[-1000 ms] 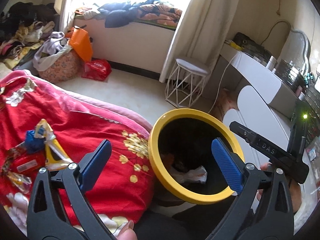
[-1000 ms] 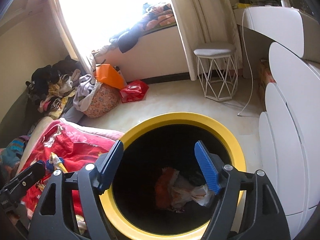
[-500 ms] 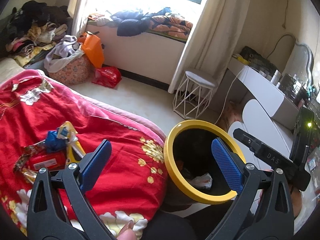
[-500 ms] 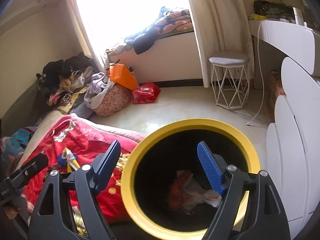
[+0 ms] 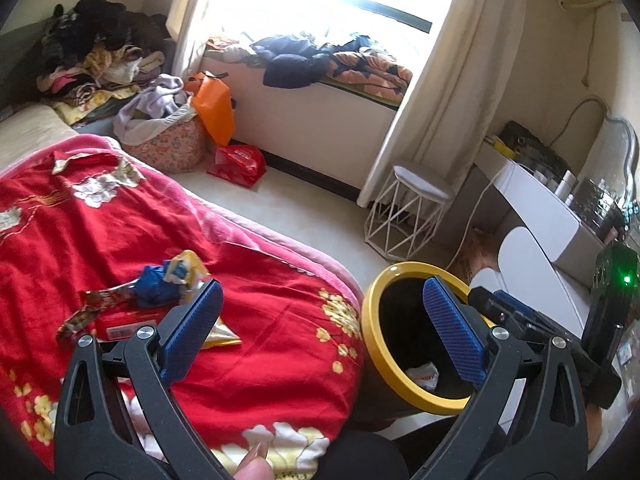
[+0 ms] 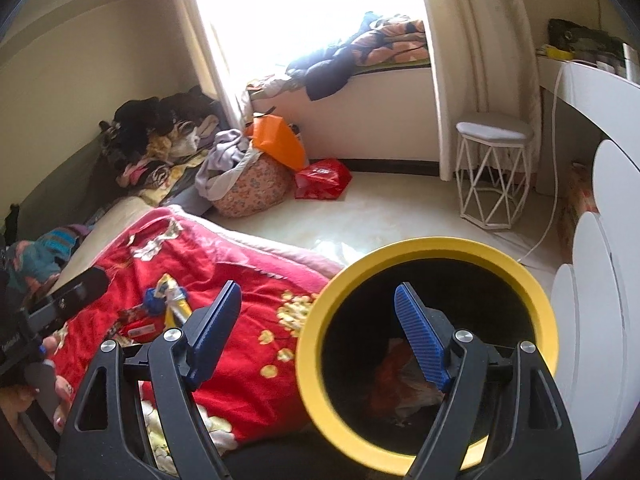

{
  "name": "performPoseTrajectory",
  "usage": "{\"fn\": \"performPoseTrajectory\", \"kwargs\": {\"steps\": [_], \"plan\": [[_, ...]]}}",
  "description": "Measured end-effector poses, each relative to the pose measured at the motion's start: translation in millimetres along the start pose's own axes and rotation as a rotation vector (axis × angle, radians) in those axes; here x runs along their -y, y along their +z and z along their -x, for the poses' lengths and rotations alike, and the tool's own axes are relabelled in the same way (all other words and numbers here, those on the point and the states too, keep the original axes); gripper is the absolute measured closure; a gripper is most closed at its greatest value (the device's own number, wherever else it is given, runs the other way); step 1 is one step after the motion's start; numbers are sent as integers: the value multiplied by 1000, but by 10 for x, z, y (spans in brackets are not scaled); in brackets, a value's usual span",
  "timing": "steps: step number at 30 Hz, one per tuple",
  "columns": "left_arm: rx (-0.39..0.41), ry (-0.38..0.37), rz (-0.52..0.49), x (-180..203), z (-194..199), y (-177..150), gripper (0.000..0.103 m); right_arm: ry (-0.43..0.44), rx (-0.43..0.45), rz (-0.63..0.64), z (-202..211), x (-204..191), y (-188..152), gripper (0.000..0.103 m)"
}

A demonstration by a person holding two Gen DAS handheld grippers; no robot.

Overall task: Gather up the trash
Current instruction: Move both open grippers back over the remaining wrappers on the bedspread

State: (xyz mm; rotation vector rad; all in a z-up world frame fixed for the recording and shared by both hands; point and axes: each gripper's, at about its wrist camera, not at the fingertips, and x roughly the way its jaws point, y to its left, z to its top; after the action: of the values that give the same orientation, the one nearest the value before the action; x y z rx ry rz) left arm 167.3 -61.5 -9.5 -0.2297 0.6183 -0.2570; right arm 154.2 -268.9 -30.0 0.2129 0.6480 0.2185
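Both empty tongs, left gripper (image 5: 318,330) and right gripper (image 6: 320,334), jaws apart, have drawn back from the yellow-rimmed bin (image 6: 424,248) toward the wrappers (image 5: 160,292) left on the red blanket (image 5: 100,232), next to collect.

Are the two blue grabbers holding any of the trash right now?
No. The left hand-held gripper and right hand-held gripper are both open with nothing between their pads. The wrappers lie on the red blanket.

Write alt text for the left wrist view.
Left gripper, jaws open and empty, points over a red blanket strewn with wrappers, beside a yellow-rimmed bin holding trash; a cluttered bedroom lies beyond.
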Motion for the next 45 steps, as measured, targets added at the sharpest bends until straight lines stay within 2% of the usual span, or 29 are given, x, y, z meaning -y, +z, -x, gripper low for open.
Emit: {"fn": "performPoseTrajectory", "kwargs": {"steps": [23, 39, 45], "plan": [[41, 97, 104, -603, 234, 18, 11, 108, -68, 135, -228, -688, -134, 26], [41, 172, 167, -993, 347, -40, 11, 157, -106, 219, -478, -1025, -198, 26], [16, 208, 188, -1162, 350, -99, 11, 176, -119, 256, -598, -1167, -234, 26]]}}
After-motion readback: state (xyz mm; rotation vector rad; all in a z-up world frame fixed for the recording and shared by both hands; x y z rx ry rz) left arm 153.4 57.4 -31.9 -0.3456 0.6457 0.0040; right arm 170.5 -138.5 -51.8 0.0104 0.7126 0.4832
